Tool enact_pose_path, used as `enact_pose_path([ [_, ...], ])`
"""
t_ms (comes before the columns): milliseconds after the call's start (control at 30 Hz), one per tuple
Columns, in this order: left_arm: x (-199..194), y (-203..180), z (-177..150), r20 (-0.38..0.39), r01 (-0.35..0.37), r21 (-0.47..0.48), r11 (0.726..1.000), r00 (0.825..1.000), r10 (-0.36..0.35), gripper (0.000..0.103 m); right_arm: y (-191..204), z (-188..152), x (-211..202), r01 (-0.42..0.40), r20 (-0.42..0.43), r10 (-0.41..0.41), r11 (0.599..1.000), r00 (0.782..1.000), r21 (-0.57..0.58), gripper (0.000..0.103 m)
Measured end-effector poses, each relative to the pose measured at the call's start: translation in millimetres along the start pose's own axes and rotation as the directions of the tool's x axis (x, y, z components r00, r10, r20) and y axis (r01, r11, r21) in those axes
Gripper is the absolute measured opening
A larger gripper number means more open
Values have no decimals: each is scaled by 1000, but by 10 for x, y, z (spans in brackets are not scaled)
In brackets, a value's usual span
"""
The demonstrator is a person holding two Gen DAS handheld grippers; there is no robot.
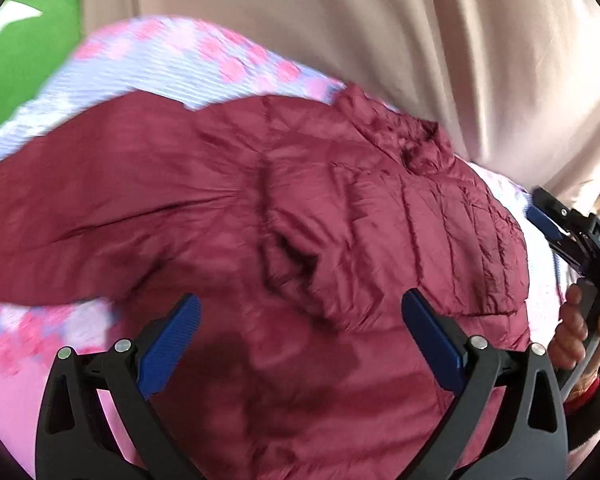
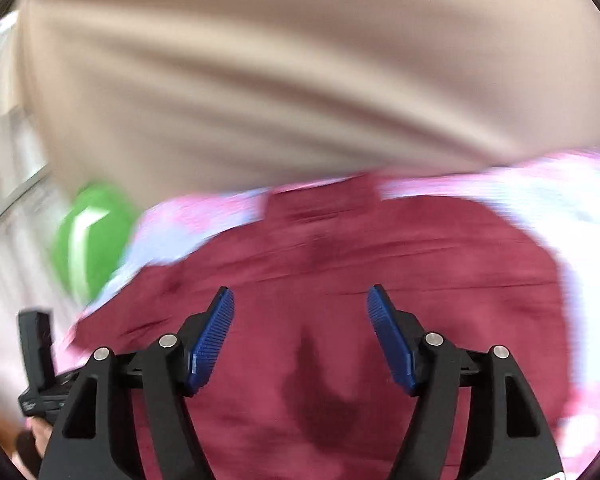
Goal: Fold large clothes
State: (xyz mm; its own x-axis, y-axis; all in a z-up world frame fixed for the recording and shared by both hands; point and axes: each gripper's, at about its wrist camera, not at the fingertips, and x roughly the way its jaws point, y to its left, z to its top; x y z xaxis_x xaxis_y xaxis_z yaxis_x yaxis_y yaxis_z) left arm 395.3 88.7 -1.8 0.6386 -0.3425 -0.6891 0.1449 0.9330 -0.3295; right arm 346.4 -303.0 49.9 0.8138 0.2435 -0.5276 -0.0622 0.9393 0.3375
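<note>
A maroon quilted jacket (image 1: 340, 216) lies spread on a pink and lilac patterned bedcover (image 1: 188, 68). Its collar points to the far right and one sleeve stretches out to the left. My left gripper (image 1: 300, 316) is open and empty, hovering just above the jacket's lower part. My right gripper (image 2: 300, 312) is also open and empty above the jacket (image 2: 340, 264); that view is motion-blurred. The right gripper also shows at the right edge of the left wrist view (image 1: 556, 220), held in a hand.
A beige curtain (image 1: 380, 28) hangs behind the bed. A green object (image 1: 28, 56) sits at the far left beside the bedcover, and it shows in the right wrist view too (image 2: 92, 232). The left gripper's body shows at the lower left of the right wrist view (image 2: 40, 360).
</note>
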Motion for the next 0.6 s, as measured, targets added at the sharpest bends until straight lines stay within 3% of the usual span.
enact_pose_path([
  [67,260,19,74,-51,-7,-31,999,999,5,98,-390,69,-61,107,6,-107,992,994,64,69],
  [167,526,70,136,-90,-15,-83,996,996,8,97,-992,83,-46,254,-22,-254,957,967,138,69],
  [267,589,8,209,-68,-25,-68,997,998,20,85,-1297,30,103,308,-66,-301,936,951,172,69],
  [300,596,-15,238,-61,-23,-63,998,998,20,70,-1320,18,200,309,-84,-299,934,951,180,69],
  [333,631,-49,284,-70,17,-55,998,997,-21,43,-1358,20,314,301,-103,-286,934,953,190,69],
  [367,673,-67,328,-87,34,-57,998,995,-39,27,-1384,28,400,293,-115,-274,935,955,198,69],
  [400,701,-81,373,-96,38,-60,997,994,-44,19,-1376,46,509,281,-131,-258,938,957,205,66],
  [433,718,-113,425,-91,36,-57,998,995,-41,7,-1364,63,567,263,-137,-238,943,961,206,46],
  [500,701,-202,540,-54,11,-15,1000,998,-12,4,-1252,142,692,225,-145,-200,957,969,183,18],
  [533,670,-235,587,-31,3,0,1000,1000,-3,3,-1191,185,681,230,-127,-210,959,969,164,10],
  [567,622,-276,645,0,-7,17,1000,1000,7,2,-1108,246,628,230,-77,-221,963,972,139,9],
  [600,556,-304,692,36,-13,29,1000,999,12,2,-1006,341,475,216,24,-220,969,975,116,7],
])
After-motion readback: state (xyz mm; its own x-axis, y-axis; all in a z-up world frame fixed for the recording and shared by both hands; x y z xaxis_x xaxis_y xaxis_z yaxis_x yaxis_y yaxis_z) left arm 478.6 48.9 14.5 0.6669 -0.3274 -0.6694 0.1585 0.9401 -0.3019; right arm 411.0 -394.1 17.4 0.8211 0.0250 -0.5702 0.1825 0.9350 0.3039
